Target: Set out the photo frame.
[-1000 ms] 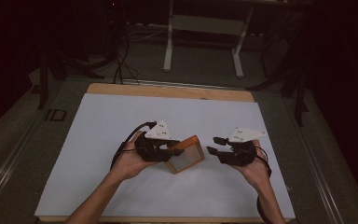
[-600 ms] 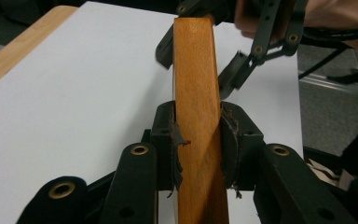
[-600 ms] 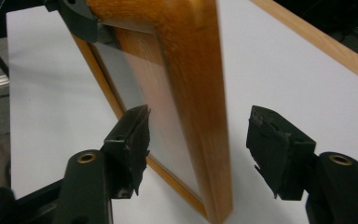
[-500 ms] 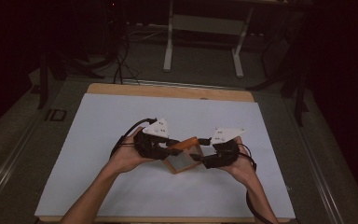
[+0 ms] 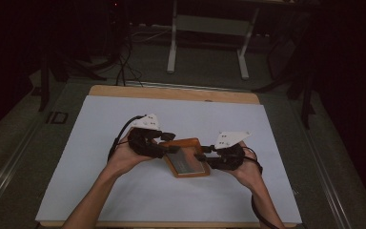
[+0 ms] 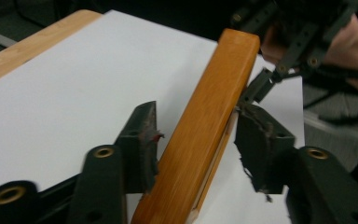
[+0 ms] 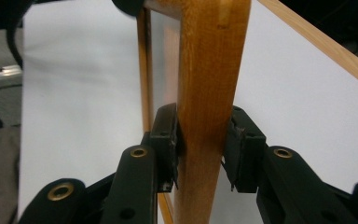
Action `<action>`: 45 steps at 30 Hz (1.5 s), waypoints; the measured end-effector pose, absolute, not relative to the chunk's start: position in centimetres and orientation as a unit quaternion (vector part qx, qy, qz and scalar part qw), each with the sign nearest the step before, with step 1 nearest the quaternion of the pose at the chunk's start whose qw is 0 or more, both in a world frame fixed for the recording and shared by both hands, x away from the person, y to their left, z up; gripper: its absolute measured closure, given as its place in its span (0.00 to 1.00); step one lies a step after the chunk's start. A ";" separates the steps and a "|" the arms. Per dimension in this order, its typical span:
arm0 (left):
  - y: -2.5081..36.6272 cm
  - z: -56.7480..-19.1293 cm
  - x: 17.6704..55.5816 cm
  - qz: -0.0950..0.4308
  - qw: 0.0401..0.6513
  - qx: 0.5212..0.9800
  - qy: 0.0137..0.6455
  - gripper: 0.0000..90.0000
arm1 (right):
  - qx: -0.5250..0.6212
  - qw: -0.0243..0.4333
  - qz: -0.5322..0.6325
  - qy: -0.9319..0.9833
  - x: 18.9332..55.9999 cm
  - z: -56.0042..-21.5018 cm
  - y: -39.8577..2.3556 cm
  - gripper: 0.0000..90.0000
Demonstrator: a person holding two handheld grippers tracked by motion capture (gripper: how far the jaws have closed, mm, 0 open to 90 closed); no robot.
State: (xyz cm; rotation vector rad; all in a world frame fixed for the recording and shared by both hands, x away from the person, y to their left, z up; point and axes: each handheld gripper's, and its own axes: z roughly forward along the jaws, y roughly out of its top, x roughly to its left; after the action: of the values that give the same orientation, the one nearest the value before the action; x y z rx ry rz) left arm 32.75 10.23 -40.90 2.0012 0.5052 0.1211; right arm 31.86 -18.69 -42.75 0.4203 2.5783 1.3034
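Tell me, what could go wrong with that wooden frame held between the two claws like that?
The left gripper looks loose: one jaw stands clear of the frame, so its end could drop toward the table. The right gripper pinches only one narrow wooden edge, so the frame might twist or slip. With both hands pulling on it, the panel inside could be strained.

The wooden frame [image 6: 200,135] runs off the bottom edge in the left gripper view and off the top and bottom in the right gripper view, its pane's content is too dim to read from above, and the left forearm [image 5: 88,205] is cut off below.
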 end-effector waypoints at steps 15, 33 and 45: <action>12.5 -44.7 31.4 0.050 0.548 0.795 0.256 0.43 | 0.151 0.115 0.448 0.874 31.2 -43.3 -19.6 0.75; 9.4 -48.8 31.6 0.039 0.512 0.827 0.229 0.67 | 0.159 0.108 0.471 0.861 31.0 -44.2 -20.8 0.76; 9.0 -48.5 31.2 0.056 0.498 0.841 0.204 0.73 | 0.163 0.104 0.475 0.858 31.1 -44.7 -21.5 0.73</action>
State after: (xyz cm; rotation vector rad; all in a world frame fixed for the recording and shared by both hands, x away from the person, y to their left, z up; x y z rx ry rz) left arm 31.16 9.00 -48.46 2.0355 0.4937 0.1357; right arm 31.06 -21.47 -44.66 0.4811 2.5322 1.4012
